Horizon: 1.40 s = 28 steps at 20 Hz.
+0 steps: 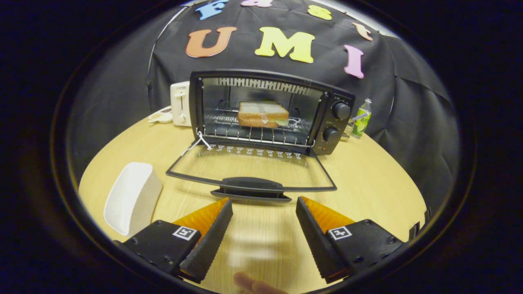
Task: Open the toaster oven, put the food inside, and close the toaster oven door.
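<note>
Sandwich (pixel 262 114) racked, door (pixel 251 171) flat on desk (pixel 367 183); empty gripper (pixel 264 208), fingers spread, may slip off the apparently shallow handle (pixel 250 188).

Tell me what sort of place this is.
Likely a staged kitchen booth: a toaster oven holding a sandwich, door down, on a wooden table against black cloth. The gripper is open.

The tongs (pixel 264 204) gape wide, fingers (pixel 212 228) empty, a fingertip (pixel 255 285) below.

Pale wood-grain counter (pixel 367 179), smooth and matt. Glossy dark toaster oven (pixel 269 112) with shiny metal wire rack (pixel 253 132); clear glass door (pixel 249 169). Ridged claw (pixel 264 205) pads (pixel 210 241), spread apart.
</note>
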Motion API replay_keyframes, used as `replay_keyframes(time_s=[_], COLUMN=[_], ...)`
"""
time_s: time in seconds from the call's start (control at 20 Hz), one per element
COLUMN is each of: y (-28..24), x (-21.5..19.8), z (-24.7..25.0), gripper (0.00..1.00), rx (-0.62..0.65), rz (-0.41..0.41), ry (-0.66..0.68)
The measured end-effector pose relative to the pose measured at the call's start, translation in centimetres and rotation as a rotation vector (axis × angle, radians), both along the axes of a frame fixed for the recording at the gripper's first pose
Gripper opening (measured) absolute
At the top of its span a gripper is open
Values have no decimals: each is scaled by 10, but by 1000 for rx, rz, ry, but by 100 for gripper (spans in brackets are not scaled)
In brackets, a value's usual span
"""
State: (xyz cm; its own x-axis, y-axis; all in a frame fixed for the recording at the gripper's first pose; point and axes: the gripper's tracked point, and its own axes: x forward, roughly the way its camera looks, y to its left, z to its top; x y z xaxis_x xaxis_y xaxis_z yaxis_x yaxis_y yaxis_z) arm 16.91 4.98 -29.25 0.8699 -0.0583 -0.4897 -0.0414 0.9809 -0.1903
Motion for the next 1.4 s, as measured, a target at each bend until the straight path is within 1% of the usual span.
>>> replay_keyframes(time_s=[0.1, 0.15, 0.2, 0.4, 0.55, 0.85, 1.2, 1.4], y=[3, 7, 9, 8, 8, 7, 7, 8], x=[3, 5, 13, 14, 15, 15, 16, 16], z=[-17, -19, -17, -20, -22, -20, -6, 14], gripper=[100, 100, 100, 100, 100, 100, 100, 100], rx=[32, 62, 64, 76, 146, 131, 131, 126], rz=[-8, 4, 9, -8, -3, -4, 6, 24], ry=[56, 54, 35, 28, 36, 18, -98, -225])
